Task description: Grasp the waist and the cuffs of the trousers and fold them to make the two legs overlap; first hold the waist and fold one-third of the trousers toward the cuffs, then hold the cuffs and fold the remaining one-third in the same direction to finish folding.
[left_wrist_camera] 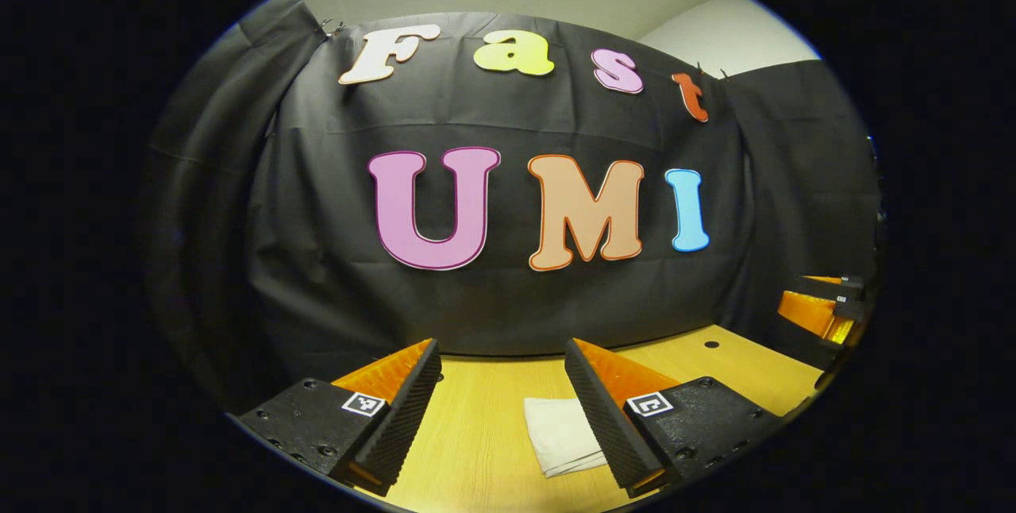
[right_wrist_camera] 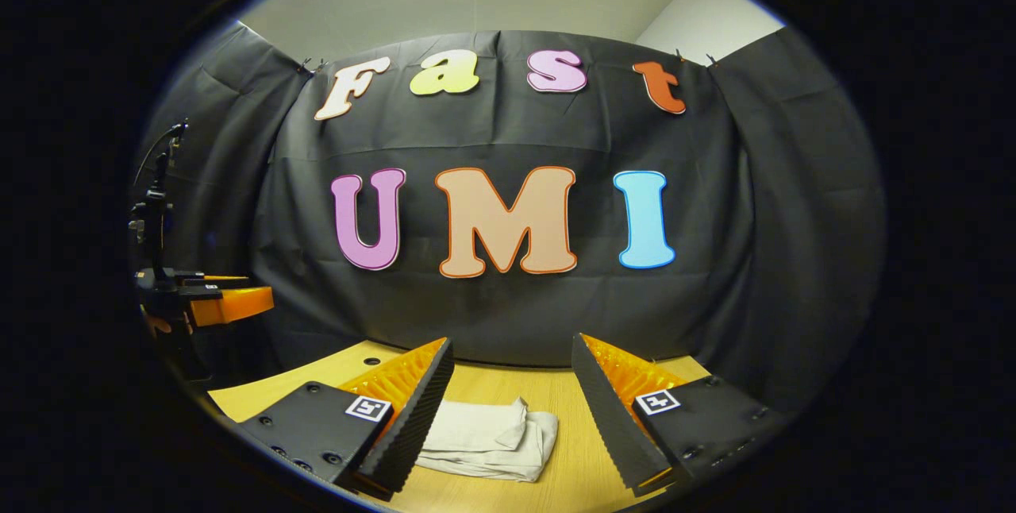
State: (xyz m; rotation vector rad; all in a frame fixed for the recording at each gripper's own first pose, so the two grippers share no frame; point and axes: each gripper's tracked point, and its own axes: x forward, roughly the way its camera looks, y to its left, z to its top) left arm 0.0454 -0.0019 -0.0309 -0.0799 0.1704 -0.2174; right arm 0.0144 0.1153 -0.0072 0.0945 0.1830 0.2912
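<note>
Pale cloth, the trousers (left_wrist_camera: 562, 435), lies on the wooden counter (left_wrist_camera: 476, 426) in the left gripper view, low between my left tongs (left_wrist_camera: 502, 410) and tucked against the finger at about five o'clock, which covers its right side. Those tongs stand wide open and hold nothing; both fingers hang above the counter, apart from the cloth. What shows of the bundle looks already folded small, with its long axis running away from me toward twelve o'clock. At three o'clock, near the counter's far right edge, I see the other tongs, well apart from the cloth. Bare wood runs from six to eleven o'clock, so there is room on that side.

In the right gripper view the trousers (right_wrist_camera: 488, 437) lie at six o'clock between my right tongs (right_wrist_camera: 512, 418), with one end passing behind the finger at seven o'clock. These tongs are also spread wide and empty. Here the bundle's long axis runs across, from seven toward five o'clock, with a bunched, layered edge at its right end. The counter (right_wrist_camera: 571, 457) is bare toward four o'clock.

I judge the right tongs nearer and better centred on the cloth; I cannot tell waist from cuffs. The coming move calls for coming straight down.
</note>
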